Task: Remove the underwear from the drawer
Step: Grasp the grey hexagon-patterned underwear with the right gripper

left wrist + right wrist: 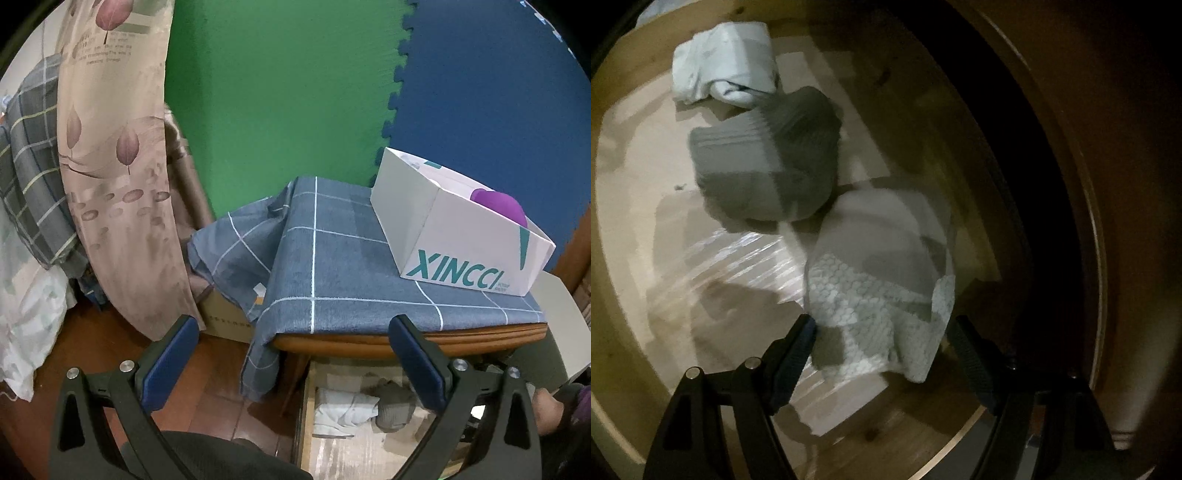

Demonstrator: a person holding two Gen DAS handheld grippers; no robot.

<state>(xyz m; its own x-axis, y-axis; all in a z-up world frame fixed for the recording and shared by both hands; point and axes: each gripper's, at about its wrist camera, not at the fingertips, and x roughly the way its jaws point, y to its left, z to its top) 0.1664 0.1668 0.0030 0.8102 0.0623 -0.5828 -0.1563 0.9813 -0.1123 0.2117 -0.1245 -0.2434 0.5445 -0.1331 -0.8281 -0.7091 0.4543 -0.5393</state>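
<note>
Where drawer (pixel 620 258) opens, pale scale-patterned underwear (pixel 879 291), crumpled

The wooden drawer (pixel 617 266) stands pulled open, its floor lined with pale paper. Three bundles of underwear lie inside: a pale folded one (pixel 724 62) farthest back, a grey folded one (pixel 764 162) touching it in the middle, and a white scale-patterned one (pixel 875 291) nearest, crumpled.
</note>
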